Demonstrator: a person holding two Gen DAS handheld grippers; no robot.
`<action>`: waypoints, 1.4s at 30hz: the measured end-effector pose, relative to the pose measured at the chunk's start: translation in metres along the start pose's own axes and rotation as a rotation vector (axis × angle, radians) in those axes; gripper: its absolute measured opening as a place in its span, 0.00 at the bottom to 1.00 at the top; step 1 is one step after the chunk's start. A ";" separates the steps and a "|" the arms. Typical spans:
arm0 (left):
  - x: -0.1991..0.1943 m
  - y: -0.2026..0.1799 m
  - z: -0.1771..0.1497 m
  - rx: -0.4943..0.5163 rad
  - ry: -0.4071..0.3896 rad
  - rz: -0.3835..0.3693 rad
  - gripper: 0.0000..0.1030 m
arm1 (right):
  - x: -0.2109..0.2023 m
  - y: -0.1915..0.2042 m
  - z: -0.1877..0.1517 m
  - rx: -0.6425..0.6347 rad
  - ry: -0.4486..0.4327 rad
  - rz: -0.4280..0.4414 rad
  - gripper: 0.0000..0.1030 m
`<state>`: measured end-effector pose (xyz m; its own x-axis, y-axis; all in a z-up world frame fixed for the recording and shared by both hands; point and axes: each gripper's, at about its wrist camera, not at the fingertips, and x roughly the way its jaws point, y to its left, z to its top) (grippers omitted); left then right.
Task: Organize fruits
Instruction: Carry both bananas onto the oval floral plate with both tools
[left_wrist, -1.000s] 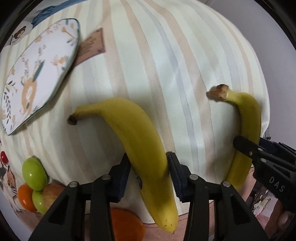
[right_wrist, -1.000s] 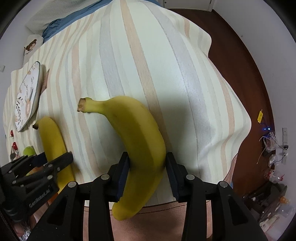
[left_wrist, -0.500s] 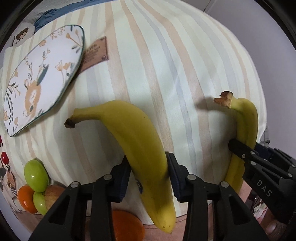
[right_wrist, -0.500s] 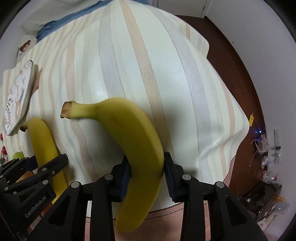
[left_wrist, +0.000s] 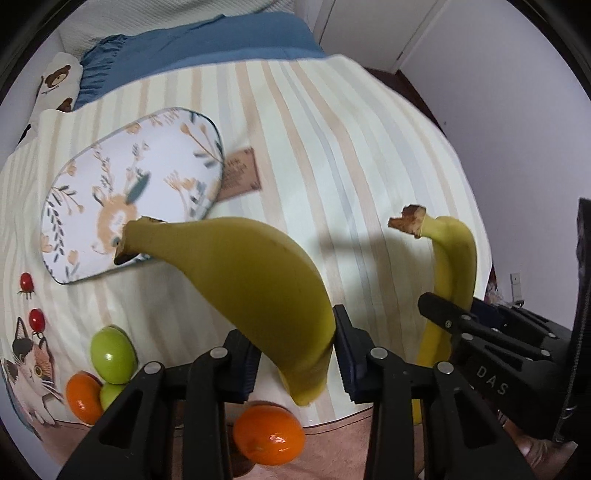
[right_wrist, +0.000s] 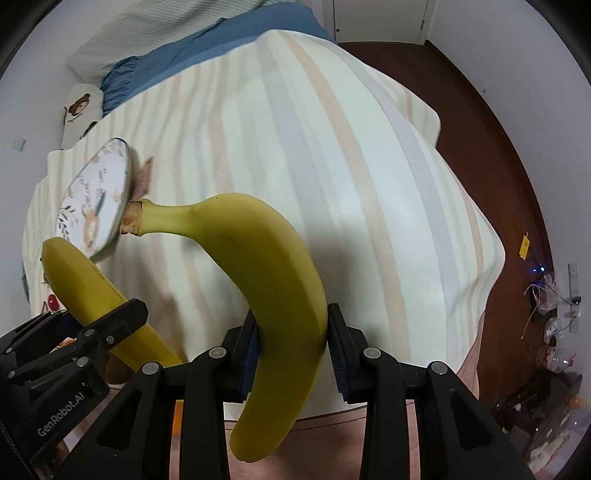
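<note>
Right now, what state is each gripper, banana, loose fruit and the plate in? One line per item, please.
left gripper: shut on left banana
left banana: held, lifted off the blanket
right gripper: shut on right banana
right banana: held, lifted, stem pointing toward the plate
floral plate: empty, lying on the blanket
green fruits: loose, clustered with a small orange
large orange: loose, resting below the left gripper

Black claw (left_wrist: 295, 360), blue pads (left_wrist: 341, 343), silver screws
</note>
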<state>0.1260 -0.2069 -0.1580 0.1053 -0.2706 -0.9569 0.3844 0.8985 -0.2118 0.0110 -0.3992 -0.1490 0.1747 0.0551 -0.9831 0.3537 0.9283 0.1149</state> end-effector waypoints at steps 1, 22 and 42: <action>-0.004 0.005 0.001 -0.005 -0.008 -0.001 0.31 | -0.004 0.003 0.005 -0.004 -0.004 0.003 0.35; -0.105 0.127 0.040 -0.181 -0.119 0.015 0.31 | -0.012 0.147 0.074 -0.090 -0.022 0.133 0.35; -0.015 0.240 0.086 -0.368 0.046 0.011 0.32 | 0.093 0.253 0.140 -0.069 0.126 0.064 0.35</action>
<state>0.2952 -0.0172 -0.1777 0.0630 -0.2519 -0.9657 0.0268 0.9677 -0.2507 0.2452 -0.2102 -0.1915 0.0771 0.1567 -0.9846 0.2810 0.9441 0.1722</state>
